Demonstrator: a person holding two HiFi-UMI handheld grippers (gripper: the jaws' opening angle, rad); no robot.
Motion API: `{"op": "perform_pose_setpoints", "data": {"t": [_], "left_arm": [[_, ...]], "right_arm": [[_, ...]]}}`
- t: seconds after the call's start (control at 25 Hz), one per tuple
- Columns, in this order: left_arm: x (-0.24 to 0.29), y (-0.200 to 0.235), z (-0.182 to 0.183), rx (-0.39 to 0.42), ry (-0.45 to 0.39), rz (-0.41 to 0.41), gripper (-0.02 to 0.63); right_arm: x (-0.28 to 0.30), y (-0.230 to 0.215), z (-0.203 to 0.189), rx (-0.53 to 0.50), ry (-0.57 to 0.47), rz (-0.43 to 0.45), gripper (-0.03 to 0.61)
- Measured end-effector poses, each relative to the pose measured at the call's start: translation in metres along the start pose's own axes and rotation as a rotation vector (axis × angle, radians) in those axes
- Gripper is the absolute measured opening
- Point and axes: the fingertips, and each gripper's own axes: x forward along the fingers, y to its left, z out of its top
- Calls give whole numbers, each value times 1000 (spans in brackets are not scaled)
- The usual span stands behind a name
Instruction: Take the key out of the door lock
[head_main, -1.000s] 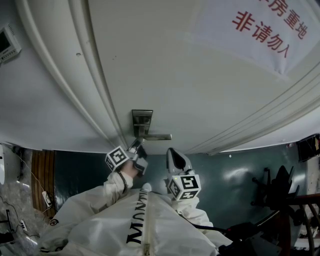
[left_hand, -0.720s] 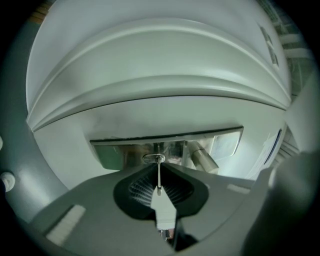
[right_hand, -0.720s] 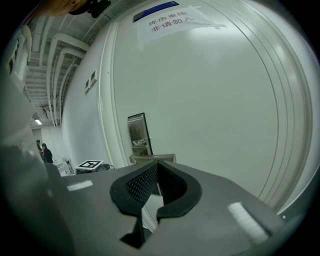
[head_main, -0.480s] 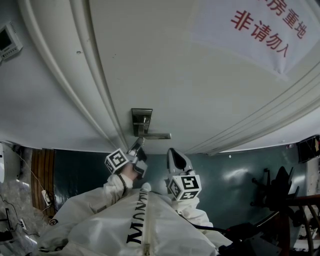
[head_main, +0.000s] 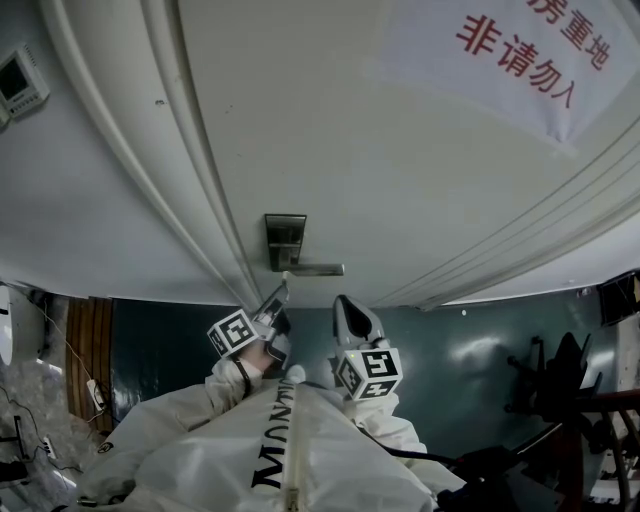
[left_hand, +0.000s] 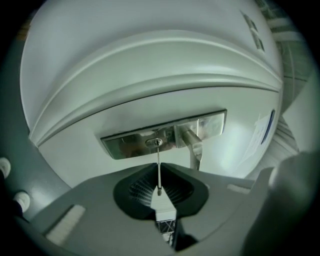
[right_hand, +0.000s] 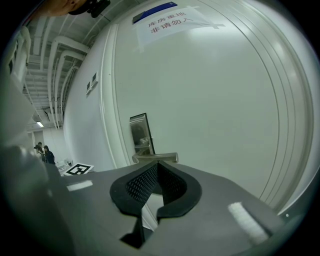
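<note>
A slim metal key (left_hand: 159, 167) runs from my left gripper (left_hand: 159, 192) straight to the keyhole (left_hand: 153, 142) in the steel lock plate (left_hand: 131, 145). The left gripper is shut on the key's head. The key's tip is at the keyhole; I cannot tell whether it is still inside. In the head view the left gripper (head_main: 276, 302) is just below the lock plate (head_main: 285, 238) and lever handle (head_main: 312, 269). My right gripper (head_main: 346, 306) is to its right, away from the door, shut and holding nothing. In the right gripper view its jaws (right_hand: 158, 165) point at the handle (right_hand: 155, 157).
The white door carries a paper notice (head_main: 510, 60) with red characters at the upper right. A small wall panel (head_main: 20, 86) is at the far left. Below is dark green floor (head_main: 480, 340), with a chair (head_main: 560, 385) at the right. The person's white suit (head_main: 280, 455) fills the bottom.
The left gripper has drawn back from the lock plate, downward in the head view, with the key in it. The right gripper has stayed where it was.
</note>
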Motion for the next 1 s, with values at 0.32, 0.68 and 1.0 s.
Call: {"op": "perform_pose_setpoints", "data": {"t": [0.32,0.68,1.0], "left_arm": [[-12,-1,8,399,43,92,23],[-31,-12,26,927,53,236,23],[-41,-41,36,1252,41,297,23]], "right_arm": [[-2,-3,-2,6,1,-1,0],[2,2,-4,3,8,17,0],[8,5,-3,-3,7,31,0]]}}
